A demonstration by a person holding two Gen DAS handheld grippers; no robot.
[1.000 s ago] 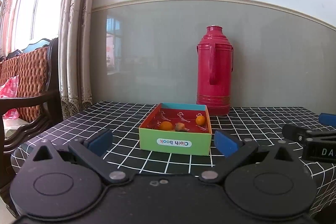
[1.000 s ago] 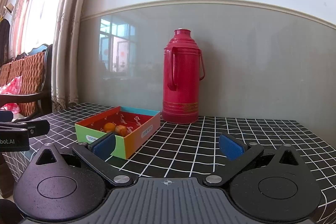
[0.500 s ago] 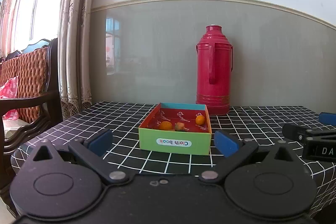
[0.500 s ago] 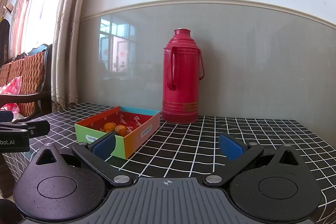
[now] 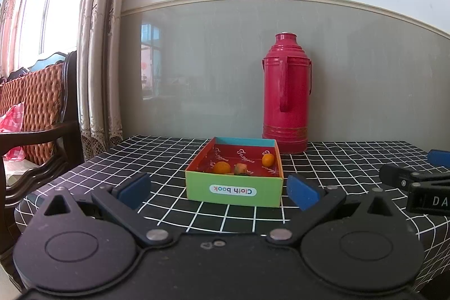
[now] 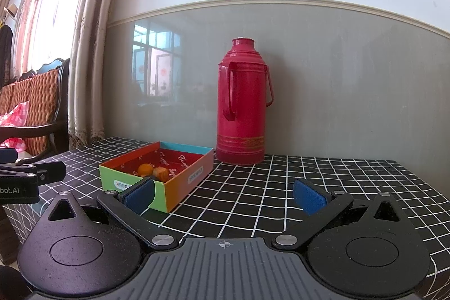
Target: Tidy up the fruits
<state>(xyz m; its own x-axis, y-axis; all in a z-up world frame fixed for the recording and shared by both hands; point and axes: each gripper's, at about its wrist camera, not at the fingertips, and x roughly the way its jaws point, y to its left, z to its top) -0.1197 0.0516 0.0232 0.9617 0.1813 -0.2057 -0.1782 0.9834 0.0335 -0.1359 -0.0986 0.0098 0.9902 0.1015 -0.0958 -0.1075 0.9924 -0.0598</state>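
Table with a black tablecloth (image 5: pixel 332 167) in white grid lines, grey-and-white wall behind, window and curtain (image 5: pixel 104 47) at left. Nearest us in the left wrist view, the left gripper (image 5: pixel 218 191) hangs low over the near edge of the cloth, jaws spread wide, blue pads (image 5: pixel 134 191) holding nothing. In the right wrist view the right gripper (image 6: pixel 225 196) is also spread wide and empty, its left pad (image 6: pixel 139 194) overlapping the near corner of the box in that view; we cannot tell if it touches. Each gripper shows at the edge of the other's view, right one at far right of the left view, left one at far left of the right view. Just beyond the left gripper's fingers sits a shallow cardboard box (image 5: pixel 234 190), green front wall with a "Cloth book" label upside down, red floor inside. In it lie the fruits: an orange (image 5: pixel 221 167) near the front, a small reddish fruit (image 5: pixel 240 168) just beside it, and a smaller orange fruit (image 5: pixel 268 159) apart toward the back right. Something dark green lies by the reddish one, too small to tell. Farther back, near the wall, a red thermos (image 5: pixel 286 94) stands upright behind the box's right rear corner. Far left, a wooden chair with woven back (image 5: pixel 36 103) stands beside the table.
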